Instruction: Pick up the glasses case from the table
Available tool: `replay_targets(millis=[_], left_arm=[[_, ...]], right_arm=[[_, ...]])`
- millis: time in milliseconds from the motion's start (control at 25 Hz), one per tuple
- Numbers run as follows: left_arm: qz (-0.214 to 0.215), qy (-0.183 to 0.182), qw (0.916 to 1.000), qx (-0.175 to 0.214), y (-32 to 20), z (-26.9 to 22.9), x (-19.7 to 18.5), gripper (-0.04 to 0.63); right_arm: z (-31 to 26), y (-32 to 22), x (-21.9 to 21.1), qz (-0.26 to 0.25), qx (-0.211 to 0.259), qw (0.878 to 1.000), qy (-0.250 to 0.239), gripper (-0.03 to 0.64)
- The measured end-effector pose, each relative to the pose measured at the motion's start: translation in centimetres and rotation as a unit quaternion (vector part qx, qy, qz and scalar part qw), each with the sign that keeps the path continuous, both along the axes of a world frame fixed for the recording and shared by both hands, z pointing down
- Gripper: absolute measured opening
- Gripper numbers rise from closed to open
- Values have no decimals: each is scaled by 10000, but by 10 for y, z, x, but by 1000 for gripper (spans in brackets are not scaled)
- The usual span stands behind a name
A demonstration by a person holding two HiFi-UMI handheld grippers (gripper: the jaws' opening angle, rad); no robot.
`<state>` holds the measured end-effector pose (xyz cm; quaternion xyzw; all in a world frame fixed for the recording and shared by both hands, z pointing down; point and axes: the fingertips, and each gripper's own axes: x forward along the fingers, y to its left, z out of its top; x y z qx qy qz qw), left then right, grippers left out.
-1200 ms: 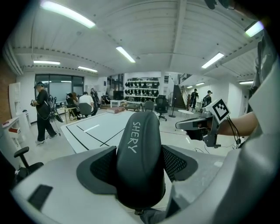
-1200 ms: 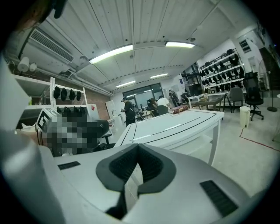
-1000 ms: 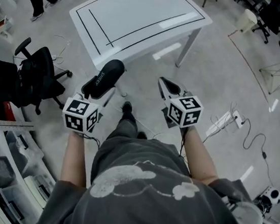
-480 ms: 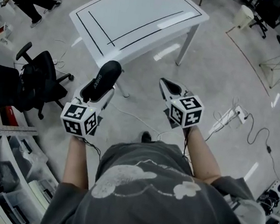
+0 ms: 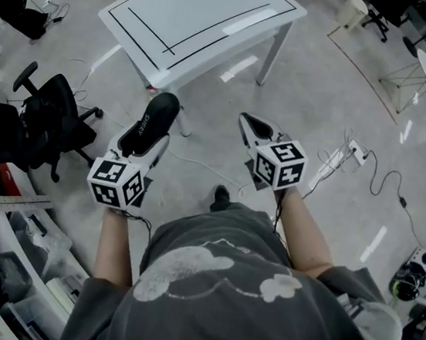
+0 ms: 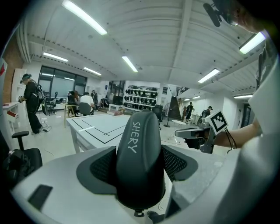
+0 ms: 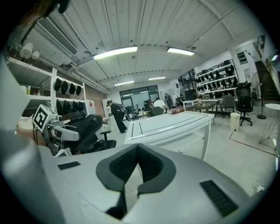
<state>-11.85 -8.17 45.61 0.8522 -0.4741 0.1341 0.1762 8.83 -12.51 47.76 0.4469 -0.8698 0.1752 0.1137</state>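
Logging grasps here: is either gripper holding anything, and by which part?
The left gripper is shut on the dark glasses case, clamping its two long sides near the end closest to the gripper. The right gripper is shut and empty.

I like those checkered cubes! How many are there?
2. One cube is on the left, behind the black glasses case; the other cube is on the right. None seem hidden.

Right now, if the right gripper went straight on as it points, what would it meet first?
Probably the white table; nothing nearer shows. Tilted slightly downward, it could reach the floor first.
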Motion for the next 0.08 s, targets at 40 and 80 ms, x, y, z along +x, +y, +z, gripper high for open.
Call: replay_targets(millis=[40,80], left_arm=[[15,18,10000,-12,5,1,-4,318],[32,35,10000,-25,11,2,-7,318]], right_arm=[[0,6,-4,6,-1,10000,1,-2],[-1,12,-9,11,-1,10000,3,-2]])
